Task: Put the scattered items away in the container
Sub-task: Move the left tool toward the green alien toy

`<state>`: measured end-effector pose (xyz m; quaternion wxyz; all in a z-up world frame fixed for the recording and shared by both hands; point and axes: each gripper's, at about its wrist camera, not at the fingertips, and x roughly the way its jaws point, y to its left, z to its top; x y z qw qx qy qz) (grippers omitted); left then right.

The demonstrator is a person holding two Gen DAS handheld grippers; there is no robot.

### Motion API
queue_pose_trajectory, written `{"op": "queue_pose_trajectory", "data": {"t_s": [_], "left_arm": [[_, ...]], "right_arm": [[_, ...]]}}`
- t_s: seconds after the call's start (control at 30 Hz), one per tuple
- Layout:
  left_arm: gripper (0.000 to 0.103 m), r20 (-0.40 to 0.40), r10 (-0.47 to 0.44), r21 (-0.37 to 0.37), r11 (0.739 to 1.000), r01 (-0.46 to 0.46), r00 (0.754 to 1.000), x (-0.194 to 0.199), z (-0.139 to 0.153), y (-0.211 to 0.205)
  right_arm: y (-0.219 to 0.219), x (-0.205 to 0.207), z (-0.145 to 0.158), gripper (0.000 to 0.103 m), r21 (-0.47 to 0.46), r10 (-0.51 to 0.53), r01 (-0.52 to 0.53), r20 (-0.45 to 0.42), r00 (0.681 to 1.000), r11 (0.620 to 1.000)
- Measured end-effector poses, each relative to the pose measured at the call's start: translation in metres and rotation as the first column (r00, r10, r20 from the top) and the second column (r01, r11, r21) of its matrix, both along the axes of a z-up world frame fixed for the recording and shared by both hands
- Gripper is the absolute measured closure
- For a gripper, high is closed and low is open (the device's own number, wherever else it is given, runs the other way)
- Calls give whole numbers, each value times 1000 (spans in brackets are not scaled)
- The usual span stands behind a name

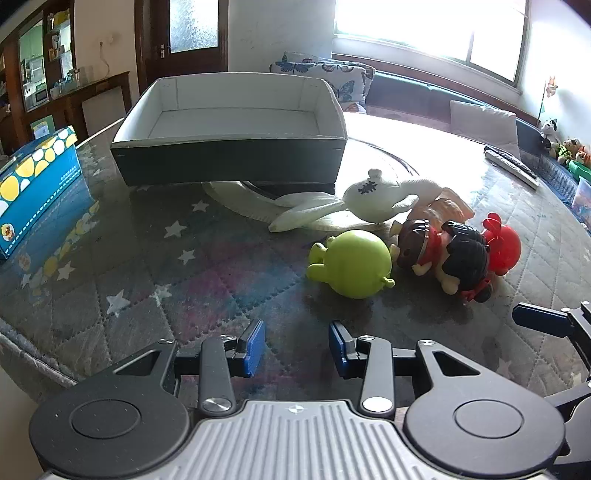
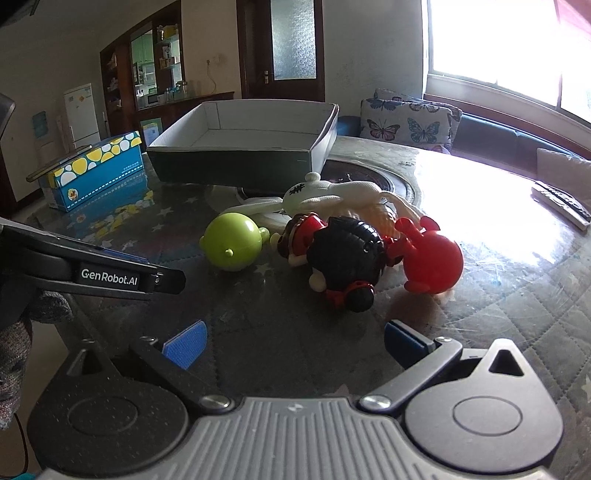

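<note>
The left gripper [image 1: 296,349] hangs low over the table [image 1: 192,258], pointing at the box [image 1: 229,168]. Its blue pads [image 1: 254,347] sit apart with nothing between them. The right gripper [image 2: 295,341] is beside it, also low, with its fingers spread wide and nothing in them.

The box is a dark tray with white insides, and it sits on the far side of the table. The toys lie in a pile just in front of the box's right corner. There is a green round toy [image 1: 352,267], a white toy [image 1: 373,201], a black-haired doll [image 1: 460,258] and a red round toy [image 1: 502,245]. They touch each other.

A blue box with yellow dots [image 1: 37,192] stands left of the tray. Behind the tray are a butterfly pillow [image 2: 406,122], a bright window [image 1: 436,33] and a brown door [image 2: 284,48].
</note>
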<state>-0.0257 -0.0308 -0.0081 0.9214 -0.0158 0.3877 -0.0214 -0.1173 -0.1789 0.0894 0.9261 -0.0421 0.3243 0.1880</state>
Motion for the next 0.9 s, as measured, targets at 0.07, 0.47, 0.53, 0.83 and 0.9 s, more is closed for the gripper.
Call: {"op": "queue_pose_trajectory", "data": {"t_s": [0.07, 0.47, 0.53, 0.83, 0.9], "left_arm": [[62, 2, 2, -4, 1000, -2, 1000, 0, 1, 1], [62, -15, 4, -7, 1000, -4, 1000, 2, -3, 0], [62, -15, 2, -9, 1000, -2, 1000, 2, -3, 0], [62, -16, 0, -10, 1000, 0, 1000, 4, -2, -1], [62, -19, 1, -11, 1000, -2, 1000, 4, -2, -1]], "right_arm": [[1, -1, 1, 0, 1, 3, -3, 2, 1000, 1000], [1, 2, -1, 0, 16, 13, -13, -10, 1000, 1000], [1, 3, -1, 0, 18, 15, -15, -11, 1000, 1000], [4, 6, -2, 0, 24, 37, -37, -12, 999, 999], [5, 7, -2, 0, 25, 39, -39, -13, 999, 999]]}}
